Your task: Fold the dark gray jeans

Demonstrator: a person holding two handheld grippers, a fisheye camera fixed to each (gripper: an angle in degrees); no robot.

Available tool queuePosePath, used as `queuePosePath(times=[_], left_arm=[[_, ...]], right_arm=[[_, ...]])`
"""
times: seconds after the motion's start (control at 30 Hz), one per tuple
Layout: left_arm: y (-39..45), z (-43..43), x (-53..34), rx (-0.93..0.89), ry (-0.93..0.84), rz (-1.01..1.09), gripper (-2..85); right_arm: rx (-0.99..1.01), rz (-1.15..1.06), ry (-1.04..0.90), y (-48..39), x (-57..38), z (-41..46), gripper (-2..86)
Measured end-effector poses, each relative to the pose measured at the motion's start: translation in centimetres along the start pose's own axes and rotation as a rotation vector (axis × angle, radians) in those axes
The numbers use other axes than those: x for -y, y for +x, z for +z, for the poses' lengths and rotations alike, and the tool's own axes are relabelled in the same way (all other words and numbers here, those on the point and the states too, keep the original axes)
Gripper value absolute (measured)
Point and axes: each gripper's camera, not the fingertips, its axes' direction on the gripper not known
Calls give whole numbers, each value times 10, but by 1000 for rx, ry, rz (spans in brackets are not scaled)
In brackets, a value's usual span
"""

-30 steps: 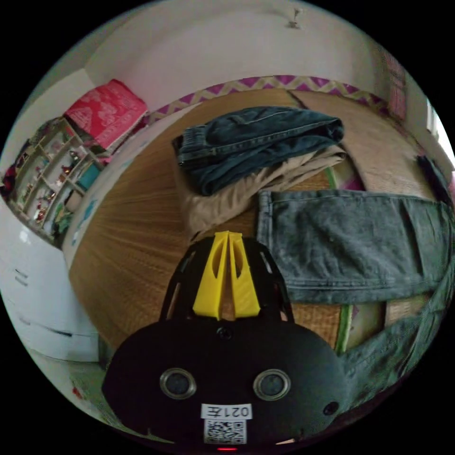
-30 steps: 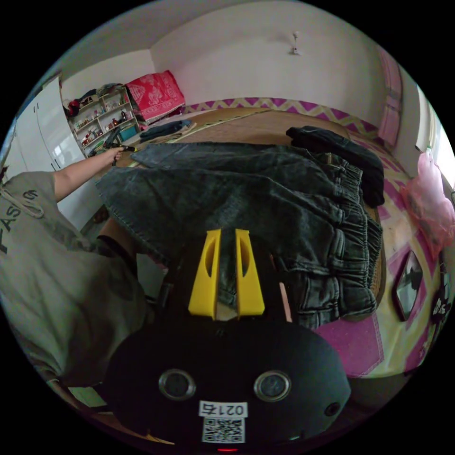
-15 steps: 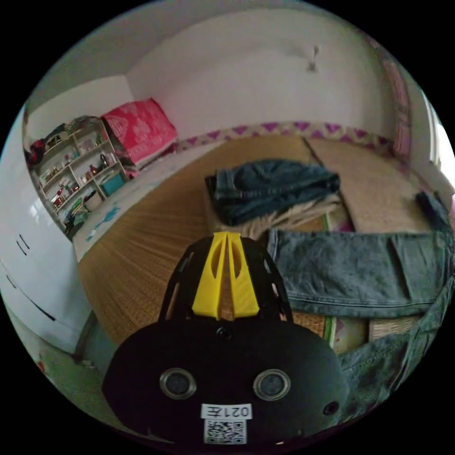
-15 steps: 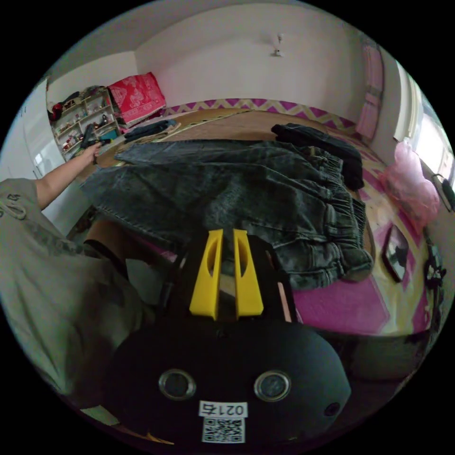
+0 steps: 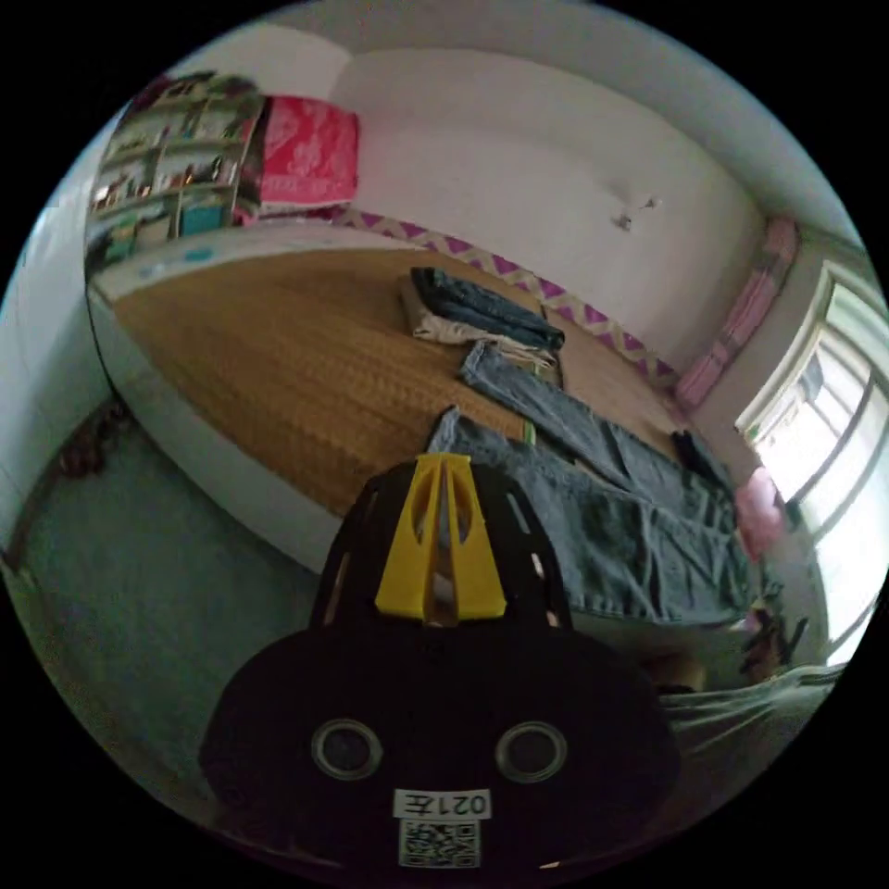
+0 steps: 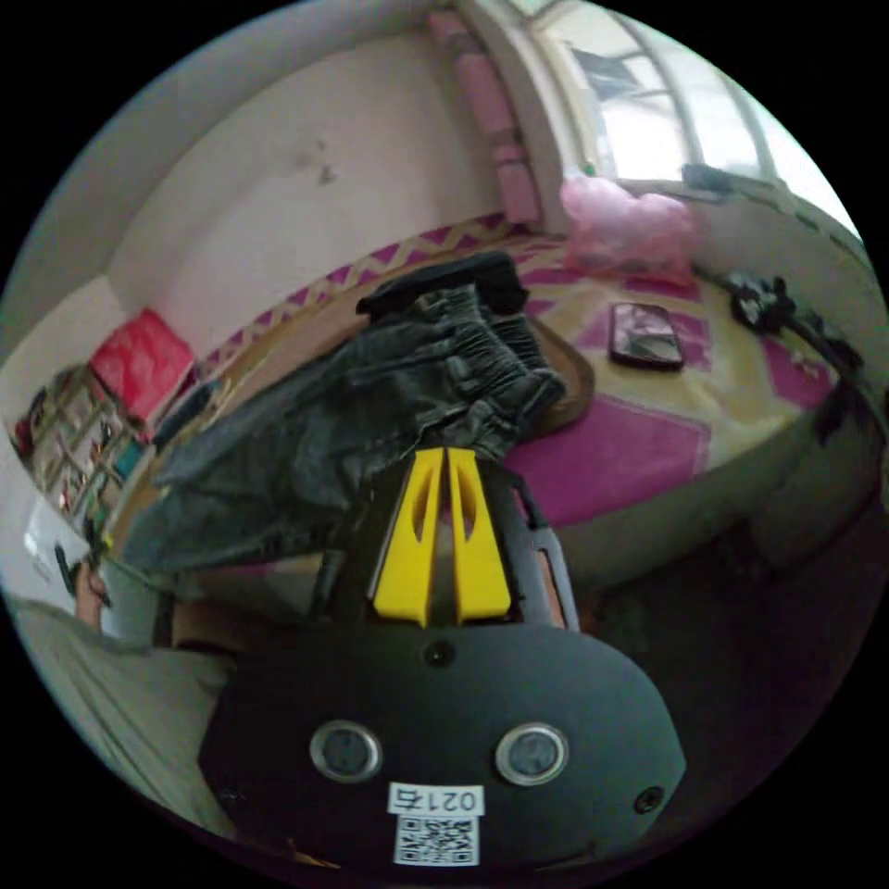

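my left claw (image 5: 443, 463) pinches a hem of the dark gray jeans (image 6: 352, 417) and my right claw (image 6: 445, 456) nips the waistband just ahead, both nearly closed, stretching them flat for folding.

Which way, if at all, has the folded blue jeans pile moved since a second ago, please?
No. The folded blue jeans pile still lies on the woven mat near the zigzag border; the camera swung.
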Motion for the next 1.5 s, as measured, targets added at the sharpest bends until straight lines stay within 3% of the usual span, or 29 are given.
queuePosePath(times=[0.27,0.77,0.9,1.13,1.23,1.5], left_arm=[[-43,-14,-42,-275,-24,-252,89],[-87,-23,-50,-245,-67,-423,103],[-88,-10,-53,-330,-93,-443,98],[-71,-2,-36,-356,-74,-383,1],[-63,4,-26,-364,-80,-339,-8],[33,3,72,-339,-73,85,-10]], right_arm=[[183,329,-19,79,16,-1,120],[333,380,-48,126,43,8,111],[352,398,-36,137,42,12,101],[354,387,-51,142,48,28,78],[406,416,-66,148,47,43,22],[641,266,-19,111,127,48,-1]])
